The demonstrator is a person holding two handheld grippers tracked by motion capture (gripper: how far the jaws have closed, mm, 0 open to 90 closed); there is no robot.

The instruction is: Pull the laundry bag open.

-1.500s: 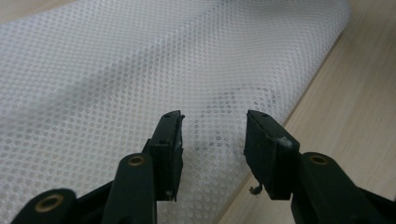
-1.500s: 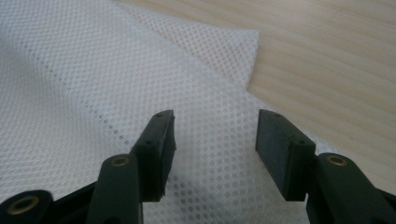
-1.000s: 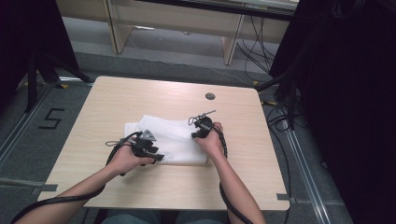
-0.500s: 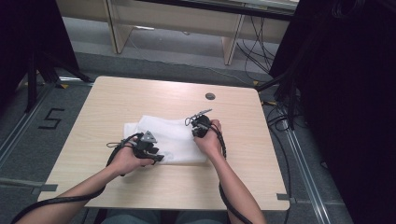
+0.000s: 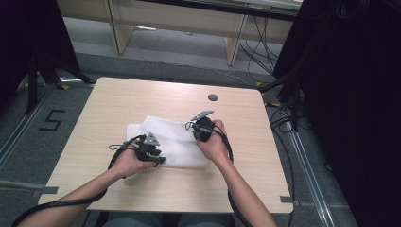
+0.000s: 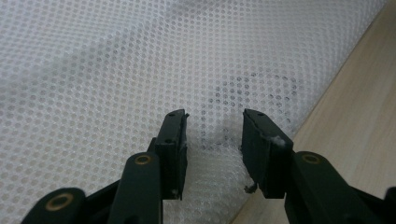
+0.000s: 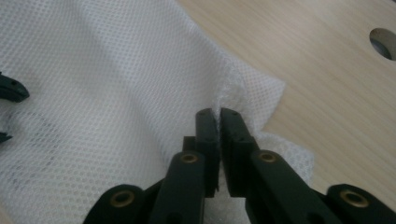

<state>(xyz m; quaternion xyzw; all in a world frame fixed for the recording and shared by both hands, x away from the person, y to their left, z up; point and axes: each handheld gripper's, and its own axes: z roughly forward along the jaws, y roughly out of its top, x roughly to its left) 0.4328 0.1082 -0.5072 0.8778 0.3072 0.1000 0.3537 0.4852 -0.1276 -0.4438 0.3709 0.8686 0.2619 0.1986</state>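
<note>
1. We see a white mesh cloth (image 5: 170, 142) lying near the middle of the wooden table (image 5: 123, 99), on the person's side of the round cable hole (image 5: 213, 97) in the tabletop.
2. Our right gripper (image 5: 202, 126) is at the cloth's edge nearest that hole. In the right gripper view its jaws (image 7: 219, 122) have just been closing and now stand nearly together, with a puckered fold of mesh (image 7: 233, 88) pinched between the tips.
3. Our left gripper (image 5: 152, 152) sits on the cloth's near side, farther from the hole. Its jaws have been easing inward, yet they stand clearly apart in the left gripper view (image 6: 212, 135), and mesh lies under and between them. We judge that they clamp nothing so far.
4. The pinch looks shallow, since only a thin fold sits at the very tips. If we lift quickly, the slippery mesh could slide out and drop.
5. With the left jaws unclamped, a pull from the right side could drag the whole cloth toward the hole instead of raising one layer.
6. The cloth seems doubled, so the left jaws might catch both layers or miss the edge, leaving the fold crooked.
</note>
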